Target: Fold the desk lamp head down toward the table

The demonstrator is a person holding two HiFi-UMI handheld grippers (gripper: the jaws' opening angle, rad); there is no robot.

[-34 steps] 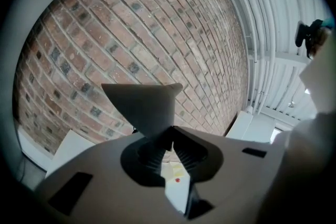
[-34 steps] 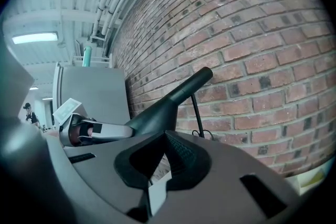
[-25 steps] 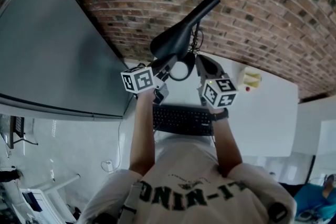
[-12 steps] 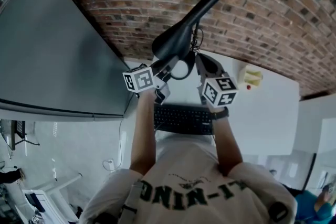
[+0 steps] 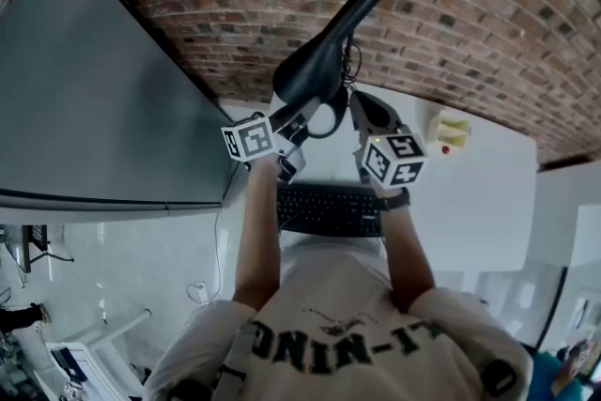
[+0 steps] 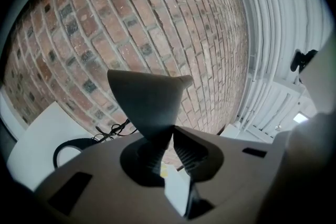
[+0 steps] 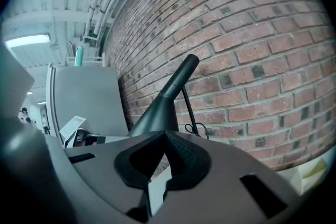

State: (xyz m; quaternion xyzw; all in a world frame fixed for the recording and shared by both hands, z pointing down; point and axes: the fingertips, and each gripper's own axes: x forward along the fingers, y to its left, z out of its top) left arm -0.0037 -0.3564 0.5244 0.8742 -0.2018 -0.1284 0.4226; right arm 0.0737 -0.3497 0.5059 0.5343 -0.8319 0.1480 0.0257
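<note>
Ribbed dark jaws of the left gripper [image 6: 160, 139] were clamped on the lower end of the matte black lamp head [image 6: 147, 102], a smooth cone narrowing to a round tube that slanted upward in front of the rough red brick wall [image 7: 252, 34]. On the right gripper [image 7: 165, 136], the jaws met at their tips with nothing between them, just beside the lamp head. Below lay a flat black keyboard [image 5: 329, 209] on the white table [image 5: 470, 192].

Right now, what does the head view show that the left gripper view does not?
Only the head view: the keyboard, the person's arms and the right gripper. Only the left gripper view: white pipes, and the grip itself, left gripper shut on the lamp head. Both: the lamp head, brick wall and white table.
</note>
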